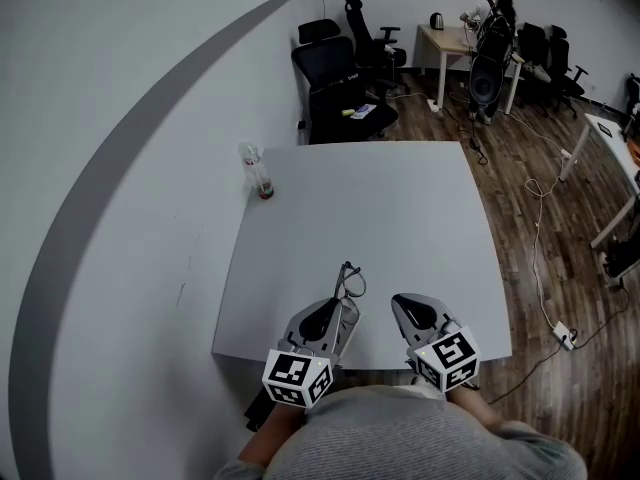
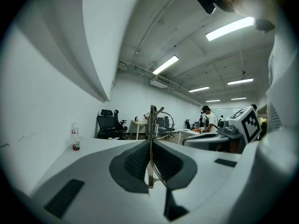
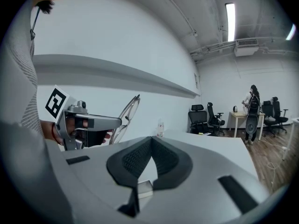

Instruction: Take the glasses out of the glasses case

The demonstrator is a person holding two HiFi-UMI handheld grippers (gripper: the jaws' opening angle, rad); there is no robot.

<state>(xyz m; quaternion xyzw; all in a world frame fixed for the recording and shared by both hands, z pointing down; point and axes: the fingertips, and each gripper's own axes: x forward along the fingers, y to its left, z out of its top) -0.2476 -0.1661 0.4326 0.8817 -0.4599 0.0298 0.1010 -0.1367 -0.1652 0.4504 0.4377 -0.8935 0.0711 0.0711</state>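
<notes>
Above the pale grey desk's (image 1: 390, 208) near edge, your left claw (image 1: 345, 304) was clamped on thin wire-rimmed glasses (image 1: 351, 280); your right claw (image 1: 399, 301) was closed, empty.

- White wall (image 1: 190, 208) crossed by a curved grey band (image 1: 150, 98).
- Wood-plank floor (image 1: 515, 148) (cables (image 1: 537, 268) trailing across it).
- Black office chairs (image 1: 335, 83), pale desk (image 1: 445, 40), white table (image 1: 370, 218).
- Strip lights (image 2: 166, 64) overhead.

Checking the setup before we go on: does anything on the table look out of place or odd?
No glasses case is in view. The glasses are pinched in the left gripper, above the near edge of the table. On it only a bottle stands, upright near the far left corner. Nothing looks spilled.
</notes>
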